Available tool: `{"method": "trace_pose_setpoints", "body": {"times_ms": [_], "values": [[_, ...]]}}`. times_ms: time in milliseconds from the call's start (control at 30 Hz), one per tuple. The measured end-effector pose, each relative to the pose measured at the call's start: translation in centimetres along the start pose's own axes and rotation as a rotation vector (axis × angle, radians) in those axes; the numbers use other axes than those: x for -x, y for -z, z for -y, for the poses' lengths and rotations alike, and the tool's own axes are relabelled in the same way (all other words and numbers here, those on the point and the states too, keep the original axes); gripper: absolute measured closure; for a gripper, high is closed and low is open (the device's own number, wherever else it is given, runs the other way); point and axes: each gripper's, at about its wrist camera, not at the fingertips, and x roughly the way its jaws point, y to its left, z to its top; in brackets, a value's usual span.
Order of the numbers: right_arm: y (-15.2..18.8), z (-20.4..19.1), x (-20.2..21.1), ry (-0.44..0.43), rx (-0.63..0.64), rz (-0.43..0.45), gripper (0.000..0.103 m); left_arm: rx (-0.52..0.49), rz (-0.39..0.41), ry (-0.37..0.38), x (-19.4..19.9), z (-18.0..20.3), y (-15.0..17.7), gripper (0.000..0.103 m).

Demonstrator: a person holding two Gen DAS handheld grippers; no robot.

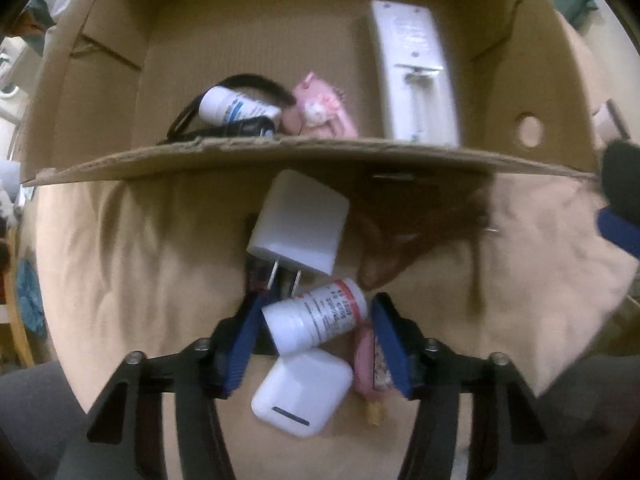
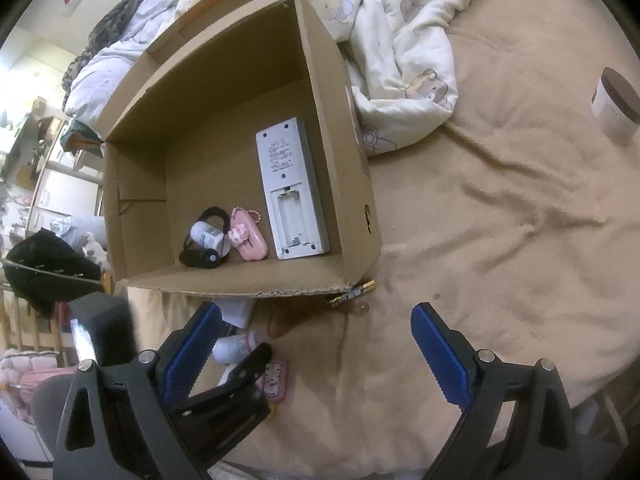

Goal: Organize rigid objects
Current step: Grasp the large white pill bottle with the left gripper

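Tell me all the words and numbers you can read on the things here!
None can be read.
White bottle between the left gripper's fingers: red and black print, too blurred.
Small bottle in the cardboard box: blue label, too blurred.
Remote control, back side up: printed lines, too small.
Cup on the bed: dark mark, unreadable.

A tan blanket [image 2: 500, 208] covers the bed, creased in soft folds. A cream quilt with bear prints [image 2: 400, 32] lies bunched at its far side. Cluttered shelves [image 2: 44, 168] stand against a pale wall [image 2: 40, 12].
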Motion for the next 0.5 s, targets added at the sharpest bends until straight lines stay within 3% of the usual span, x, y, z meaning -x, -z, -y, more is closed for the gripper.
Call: {"method": "trace_pose_setpoints", "body": {"times_ms": [233, 467, 500], "values": [[-0.2, 0.3, 0.3, -0.04, -0.002, -0.015, 0.002, -0.012, -0.004, 0.036, 0.8, -0.6, -0.3, 0.054], [0.6, -0.9, -1.6, -0.059, 0.052, -0.108, 0.002, -0.039, 0.045, 0.048, 5.2, -4.8, -0.7, 0.054], [0.9, -1.3, -1.9, -0.049, 0.074, -0.118, 0.006, -0.048, 0.062, 0.044, 6.2, -5.5, -0.7, 0.054]]}}
